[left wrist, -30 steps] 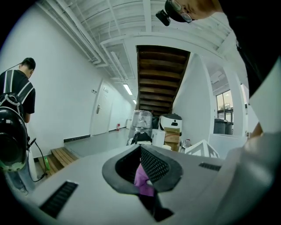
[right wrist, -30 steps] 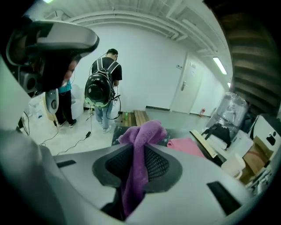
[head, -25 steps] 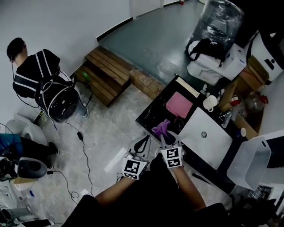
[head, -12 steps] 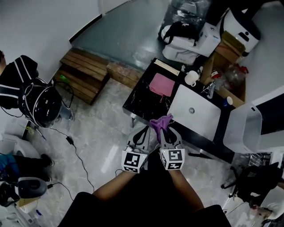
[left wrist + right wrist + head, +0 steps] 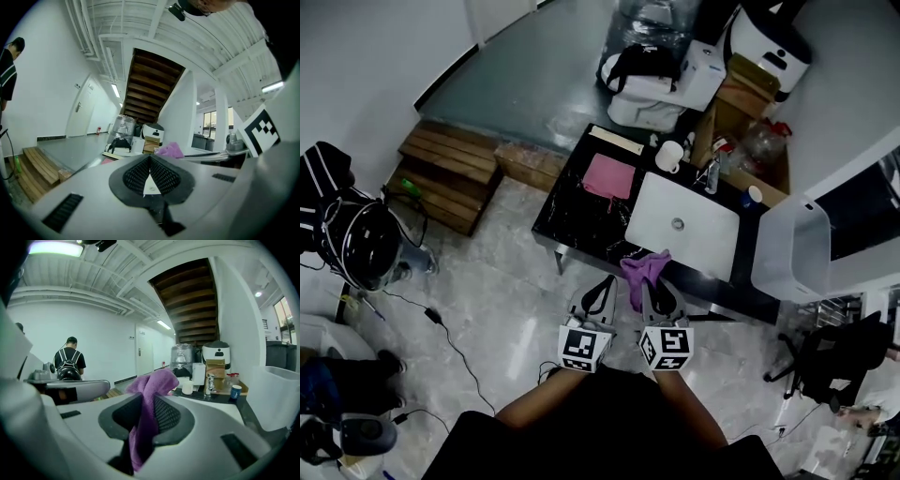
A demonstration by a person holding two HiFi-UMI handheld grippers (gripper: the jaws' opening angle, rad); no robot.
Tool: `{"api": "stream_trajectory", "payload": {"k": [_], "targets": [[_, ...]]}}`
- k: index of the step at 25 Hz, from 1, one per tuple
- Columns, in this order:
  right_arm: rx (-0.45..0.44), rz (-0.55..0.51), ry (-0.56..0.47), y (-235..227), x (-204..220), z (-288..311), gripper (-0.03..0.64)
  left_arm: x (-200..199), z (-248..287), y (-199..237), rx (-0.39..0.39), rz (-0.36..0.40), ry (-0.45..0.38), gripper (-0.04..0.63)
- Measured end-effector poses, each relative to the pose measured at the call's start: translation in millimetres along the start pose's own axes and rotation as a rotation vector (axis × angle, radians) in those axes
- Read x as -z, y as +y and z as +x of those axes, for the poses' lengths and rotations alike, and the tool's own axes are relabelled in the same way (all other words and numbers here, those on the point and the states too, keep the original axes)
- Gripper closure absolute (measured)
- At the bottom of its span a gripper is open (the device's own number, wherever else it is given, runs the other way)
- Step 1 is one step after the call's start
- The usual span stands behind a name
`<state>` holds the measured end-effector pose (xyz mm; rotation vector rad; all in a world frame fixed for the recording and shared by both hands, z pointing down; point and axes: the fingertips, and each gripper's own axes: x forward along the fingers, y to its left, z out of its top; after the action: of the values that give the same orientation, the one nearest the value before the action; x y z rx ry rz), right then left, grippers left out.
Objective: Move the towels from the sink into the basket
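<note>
Head view: purple cloth towel (image 5: 643, 268) pinched in right claw (image 5: 649, 287), just shifted from corner of black table (image 5: 572, 223) to front edge of white sink (image 5: 698, 246); left claw (image 5: 600, 291) pressed together, empty; white plastic basket (image 5: 792, 255) rightward, next.

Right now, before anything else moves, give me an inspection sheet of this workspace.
Surface: black counter with a white sink; no towel seen in the sink.
Job's things: purple towel in the right gripper; pink towel flat on the counter; white basket right of the sink.
Clutter: mug, blue cup.
Grippers: left gripper shut, empty; right gripper shut on the purple towel.
Cables: cable loose on the floor, left.
Surroundings: wooden steps; person wearing a backpack.
</note>
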<state>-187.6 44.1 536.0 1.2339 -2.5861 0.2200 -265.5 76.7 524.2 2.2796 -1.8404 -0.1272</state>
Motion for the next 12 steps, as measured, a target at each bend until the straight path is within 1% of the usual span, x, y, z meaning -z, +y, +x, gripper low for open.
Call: {"api": "stream_trajectory", "payload": {"k": [3, 6, 8, 12], "targets": [[0.031, 0.009, -0.029, -19, -1, -20, 0.526, 1, 6, -28, 0.031, 0.018, 0.002, 0.581], [0.092, 0.031, -0.073, -49, -2, -46, 0.526, 4, 18, -63, 0.078, 0.049, 0.014, 0.581], [0.131, 0.058, -0.105, -72, 3, -70, 0.526, 10, 25, -93, 0.113, 0.059, 0.016, 0.581], [0.2, 0.084, -0.151, -112, 9, -123, 0.526, 12, 32, -163, 0.204, 0.1, -0.009, 0.581]]}}
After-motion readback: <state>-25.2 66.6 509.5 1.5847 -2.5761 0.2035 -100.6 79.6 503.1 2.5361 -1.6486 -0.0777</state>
